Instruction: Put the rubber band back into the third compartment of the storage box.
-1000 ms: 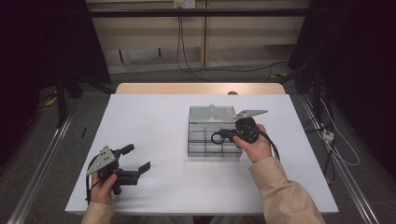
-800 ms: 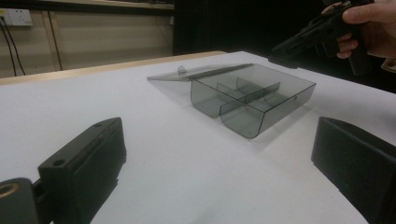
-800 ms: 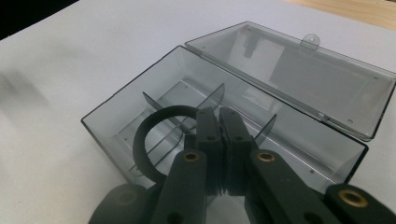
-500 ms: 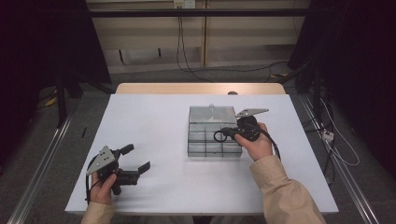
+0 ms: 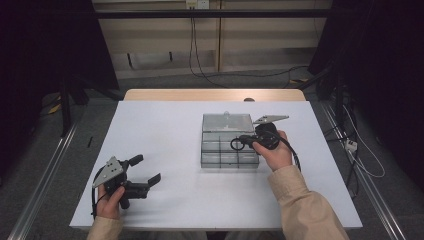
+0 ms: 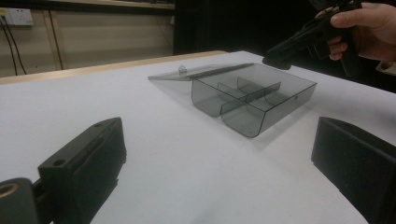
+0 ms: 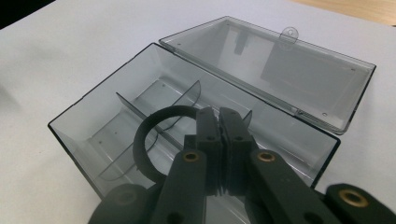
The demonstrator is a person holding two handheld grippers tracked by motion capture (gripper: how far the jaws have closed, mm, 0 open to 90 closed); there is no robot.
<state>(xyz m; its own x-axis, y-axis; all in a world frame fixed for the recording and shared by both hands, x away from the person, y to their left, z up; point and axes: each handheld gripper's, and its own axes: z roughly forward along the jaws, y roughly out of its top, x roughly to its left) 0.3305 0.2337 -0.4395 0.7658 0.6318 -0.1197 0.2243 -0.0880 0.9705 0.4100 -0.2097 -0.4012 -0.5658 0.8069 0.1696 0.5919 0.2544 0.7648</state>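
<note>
A clear grey compartment box point(image 5: 222, 159) stands on the white table point(image 5: 160, 125), its lid point(image 5: 227, 122) lying flat open behind it. My right gripper point(image 5: 242, 142) hovers over the box's middle, shut on a thin black ring point(image 5: 231, 144). In the right gripper view the ring point(image 7: 142, 149) hangs left of the closed jaws of my right gripper point(image 7: 218, 116), above the divided compartments point(image 7: 154, 100); the lid point(image 7: 280, 70) lies beyond. My left gripper point(image 5: 146, 169) rests at the table's front left, open and holding nothing. From the left gripper view, the box point(image 6: 254, 100) lies ahead, the right gripper point(image 6: 280, 58) over it.
Dividers split the box into several compartments with nothing seen inside. A wooden table edge point(image 5: 215, 95) runs behind the white surface. Cables point(image 5: 350, 145) hang off the right side. Dark curtains flank the room.
The right gripper with the ring has shifted slightly to the right over the box. The left gripper has stayed put.
</note>
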